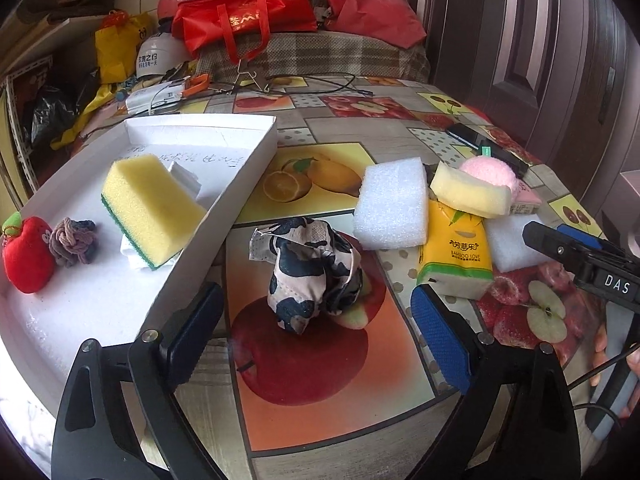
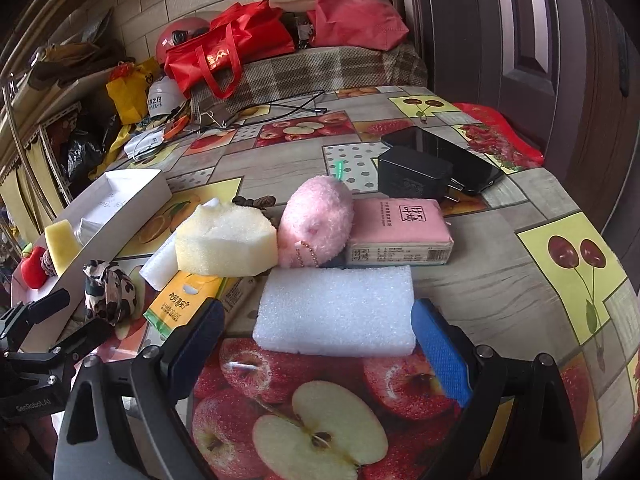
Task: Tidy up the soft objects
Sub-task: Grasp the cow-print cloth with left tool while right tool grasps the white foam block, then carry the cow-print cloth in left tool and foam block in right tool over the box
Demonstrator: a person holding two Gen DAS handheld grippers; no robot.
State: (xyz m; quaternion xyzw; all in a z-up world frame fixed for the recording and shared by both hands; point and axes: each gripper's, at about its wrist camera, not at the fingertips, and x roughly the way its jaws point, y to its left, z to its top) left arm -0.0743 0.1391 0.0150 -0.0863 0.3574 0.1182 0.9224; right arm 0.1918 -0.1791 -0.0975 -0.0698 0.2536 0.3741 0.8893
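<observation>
My left gripper (image 1: 312, 292) is open over a crumpled black-and-white cloth (image 1: 312, 268), which lies on the table between and just ahead of its fingers. To its left, a white tray (image 1: 248, 168) holds a yellow-green sponge (image 1: 152, 208), a red plush apple (image 1: 26, 256) and a knotted hair tie (image 1: 72, 240). My right gripper (image 2: 318, 308) is open around the near edge of a white foam block (image 2: 336, 312); its pads do not press on it. Behind the block sit a pale yellow sponge (image 2: 228, 244), a pink plush (image 2: 316, 220), a pink tissue pack (image 2: 400, 232) and a yellow tissue pack (image 2: 180, 304).
A black charger (image 2: 412, 176) and a phone (image 2: 460, 152) lie at the back right of the fruit-print tablecloth (image 2: 520, 220). Cables (image 2: 296, 108), red bags (image 2: 224, 52) and a helmet (image 2: 180, 36) crowd the far end. A second white foam block (image 1: 390, 204) sits beside the tissue pack.
</observation>
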